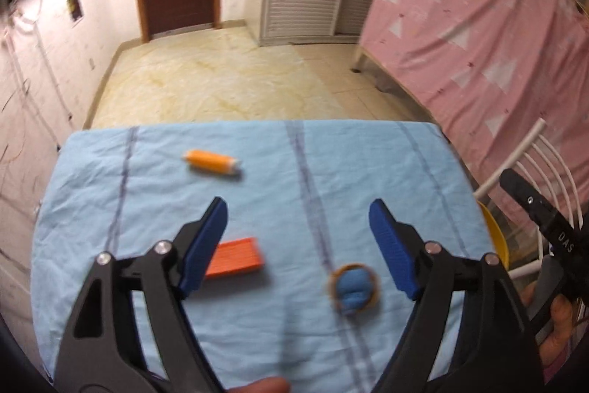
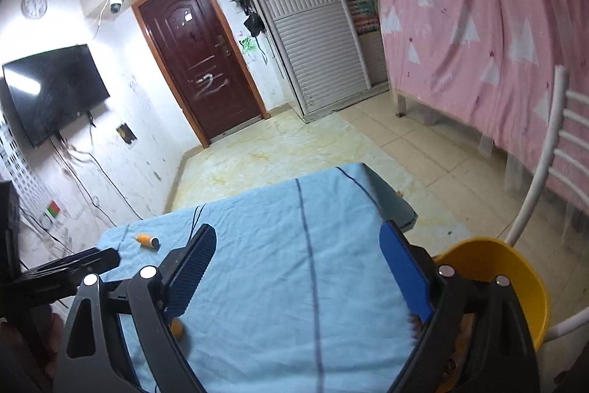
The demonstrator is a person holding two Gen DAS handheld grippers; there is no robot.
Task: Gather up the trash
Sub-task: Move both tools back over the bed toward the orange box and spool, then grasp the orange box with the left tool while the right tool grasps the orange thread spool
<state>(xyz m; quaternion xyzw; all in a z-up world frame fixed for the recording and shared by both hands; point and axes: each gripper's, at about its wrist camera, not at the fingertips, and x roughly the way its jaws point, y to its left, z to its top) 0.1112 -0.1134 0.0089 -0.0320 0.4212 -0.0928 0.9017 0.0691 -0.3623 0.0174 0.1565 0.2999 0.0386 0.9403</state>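
Grippers (left, right) spread ribbed blue fingers over wrinkled cloth.

In the left wrist view, the orange flat piece is partly hidden behind the left gripper's left finger, and the orange tube beyond it is blurred. The yellow bin beside the desk is mostly hidden. In the right wrist view, a small orange thing under the right gripper's left finger cannot be identified.

Black left gripper frame; ribbed blue pads; silver screws.
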